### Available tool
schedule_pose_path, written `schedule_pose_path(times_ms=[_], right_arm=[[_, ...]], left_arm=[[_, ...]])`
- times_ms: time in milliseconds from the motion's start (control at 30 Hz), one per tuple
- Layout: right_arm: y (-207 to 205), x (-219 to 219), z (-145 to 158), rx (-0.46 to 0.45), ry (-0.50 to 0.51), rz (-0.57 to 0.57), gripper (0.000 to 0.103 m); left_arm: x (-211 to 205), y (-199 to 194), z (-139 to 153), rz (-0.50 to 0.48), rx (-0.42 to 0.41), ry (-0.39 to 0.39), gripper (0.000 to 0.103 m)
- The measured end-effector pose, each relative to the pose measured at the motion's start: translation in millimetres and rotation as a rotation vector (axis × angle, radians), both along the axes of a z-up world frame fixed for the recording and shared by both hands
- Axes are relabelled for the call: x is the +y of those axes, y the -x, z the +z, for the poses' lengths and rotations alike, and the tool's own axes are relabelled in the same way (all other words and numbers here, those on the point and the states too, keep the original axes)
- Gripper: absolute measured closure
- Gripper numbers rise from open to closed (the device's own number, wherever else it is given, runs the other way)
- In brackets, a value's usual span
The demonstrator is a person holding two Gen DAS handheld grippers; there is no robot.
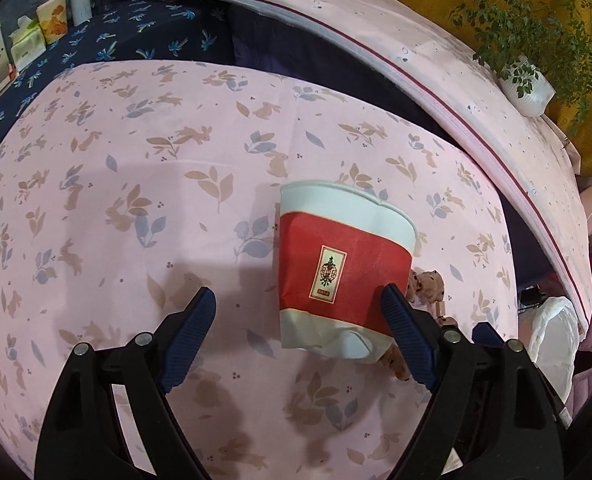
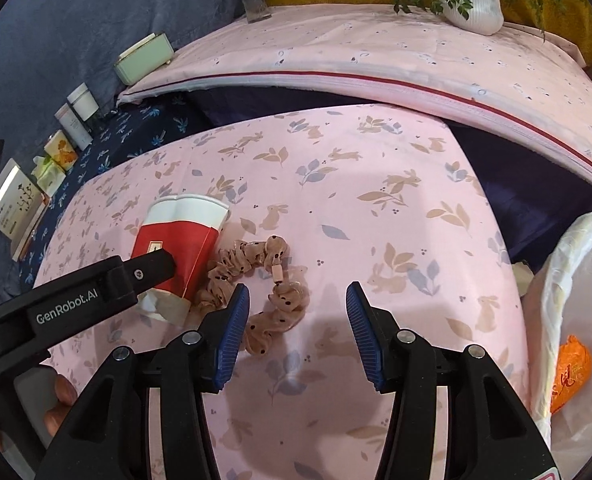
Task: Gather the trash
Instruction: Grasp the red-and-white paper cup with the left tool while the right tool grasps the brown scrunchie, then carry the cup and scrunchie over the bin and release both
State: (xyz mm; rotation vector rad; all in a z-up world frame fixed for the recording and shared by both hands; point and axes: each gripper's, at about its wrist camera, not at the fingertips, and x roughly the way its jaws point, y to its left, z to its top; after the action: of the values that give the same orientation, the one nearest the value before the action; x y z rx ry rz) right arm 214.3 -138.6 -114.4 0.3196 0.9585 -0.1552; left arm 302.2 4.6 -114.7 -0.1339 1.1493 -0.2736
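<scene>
left wrist view: the left gripper (image 1: 298,306) hangs wide apart and empty over a crushed paper cup (image 1: 342,268) on the pink cloth (image 1: 135,184); closing now could snag the scrunchie (image 1: 426,286) just right of it. right wrist view: the right gripper (image 2: 298,300), half apart, holds nothing; the trash bag (image 2: 576,272) waits far right.

We see a crushed paper cup (image 1: 336,264) lying on its side on the pink rabbit-print cloth (image 1: 135,200): red band with a small label, white rim and base, mouth dented. A white trash bag (image 2: 576,300) gapes at the cloth's edge, orange wrapper (image 2: 572,364) inside.
</scene>
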Motion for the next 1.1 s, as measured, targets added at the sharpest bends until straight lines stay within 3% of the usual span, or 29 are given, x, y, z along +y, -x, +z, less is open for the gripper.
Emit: schedule_pose_path(times_ms=[233, 300, 367, 467, 733, 1100], right_arm=[[-5, 6, -15, 0.021, 0.026, 0.024, 0.071], [-4, 6, -15, 0.021, 0.035, 0.027, 0.078], [-4, 4, -16, 0.025, 0.024, 0.026, 0.088], [-2, 0, -15, 0.024, 0.009, 0.017, 0.091], [13, -6, -1, -0.001, 0.005, 0.000, 0.092], [43, -27, 42, -0.089, 0.005, -0.042, 0.093]], left_arm=[[-8, -1, -12, -0.018, 0.015, -0.001, 0.026], [-11, 1, -12, -0.029, 0.002, -0.008, 0.032], [-12, 2, -10, -0.042, -0.002, -0.010, 0.045], [-13, 4, -9, -0.055, 0.008, 0.004, 0.063], [-15, 16, 3, -0.056, -0.015, -0.004, 0.063], [-36, 47, 51, -0.103, -0.095, 0.008, 0.063]])
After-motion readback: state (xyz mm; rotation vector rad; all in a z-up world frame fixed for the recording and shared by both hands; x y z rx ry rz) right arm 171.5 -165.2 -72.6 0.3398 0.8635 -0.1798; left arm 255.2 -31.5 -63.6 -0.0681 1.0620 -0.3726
